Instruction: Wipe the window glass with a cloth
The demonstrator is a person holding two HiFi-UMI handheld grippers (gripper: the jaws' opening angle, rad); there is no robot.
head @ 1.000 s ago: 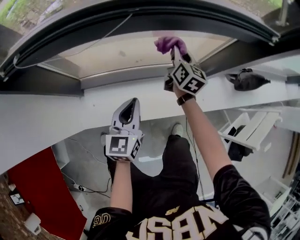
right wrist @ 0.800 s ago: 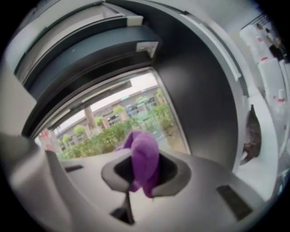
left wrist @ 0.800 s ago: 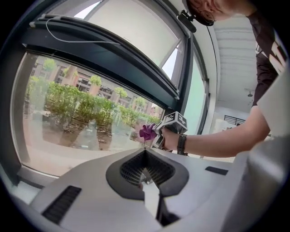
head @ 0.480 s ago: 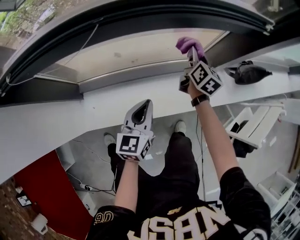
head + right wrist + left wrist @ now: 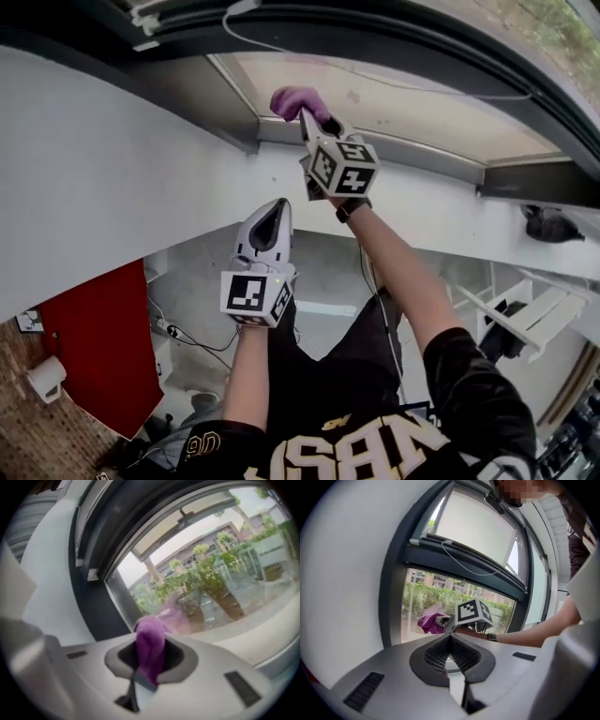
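A purple cloth [image 5: 294, 98] is bunched in my right gripper [image 5: 307, 116], which is shut on it and holds it up against the window glass [image 5: 412, 108] near the pane's left edge. In the right gripper view the cloth [image 5: 150, 644] sticks out between the jaws, with its faint reflection on the glass [image 5: 220, 588]. My left gripper [image 5: 272, 214] hangs lower, below the sill, its jaws shut with nothing in them. From the left gripper view, the right gripper's marker cube [image 5: 472, 614] and the cloth [image 5: 430, 621] show against the glass.
A dark window frame [image 5: 234, 117] borders the pane on the left, with white wall [image 5: 84, 178] beside it. A thin cord [image 5: 394, 82] hangs along the top frame. A dark object [image 5: 551, 225] lies on the white sill at right. A red panel [image 5: 103, 347] stands on the floor.
My right gripper has carried the cloth leftward across the glass, from the pane's right side to its left edge. The head view has swung left with it. The left gripper stays low.
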